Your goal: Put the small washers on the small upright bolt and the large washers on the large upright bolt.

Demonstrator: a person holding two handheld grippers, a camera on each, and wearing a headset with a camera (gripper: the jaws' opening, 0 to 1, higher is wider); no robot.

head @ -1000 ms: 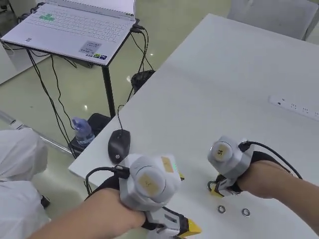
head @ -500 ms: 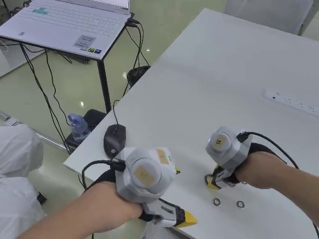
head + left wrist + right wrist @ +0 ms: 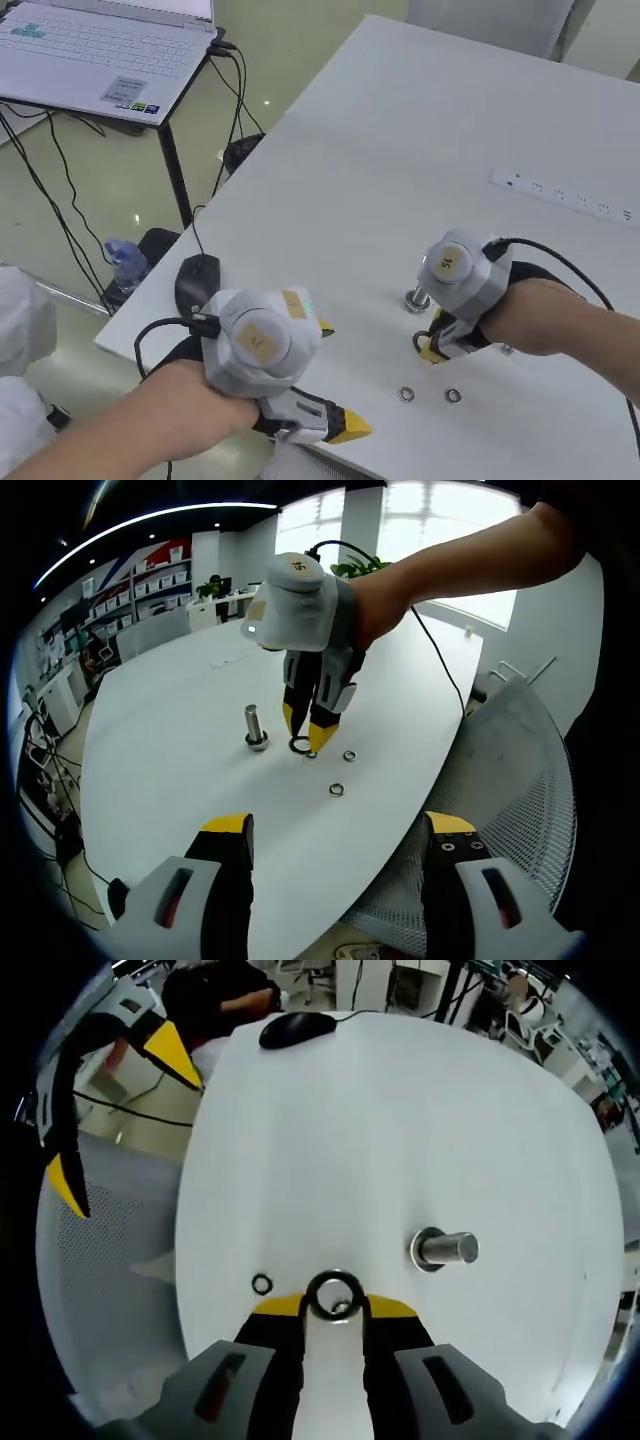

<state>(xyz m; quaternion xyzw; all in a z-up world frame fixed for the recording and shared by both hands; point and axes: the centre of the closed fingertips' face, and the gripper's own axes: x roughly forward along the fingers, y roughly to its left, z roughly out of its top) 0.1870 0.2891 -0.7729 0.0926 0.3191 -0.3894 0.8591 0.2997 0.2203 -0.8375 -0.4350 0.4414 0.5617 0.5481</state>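
My right gripper [image 3: 428, 348] is shut on a large washer [image 3: 335, 1295], held on edge just above the white table [image 3: 400, 160]. A large upright bolt [image 3: 416, 297] [image 3: 445, 1248] stands close beside it. Two small washers [image 3: 407, 394] [image 3: 453, 396] lie flat on the table nearer the front edge; one of them [image 3: 262, 1283] lies left of the jaws in the right gripper view. My left gripper [image 3: 338, 380] [image 3: 340, 830] hovers at the front edge, open with nothing between its jaws. The left gripper view looks at the right gripper [image 3: 308, 742], the bolt [image 3: 255, 725] and the two washers [image 3: 350, 755] [image 3: 337, 789].
A black mouse [image 3: 197, 283] lies at the table's left corner. A white power strip [image 3: 560, 192] lies at the far right. Beside the table are a laptop [image 3: 90, 50] on a stand, hanging cables and a water bottle [image 3: 122, 262] on the floor. A mesh chair [image 3: 520, 780] sits below the front edge.
The head camera has swung, shifting the whole picture left. My right gripper has shifted a little with the washer, and the large bolt now shows beside it. The left gripper stays open.
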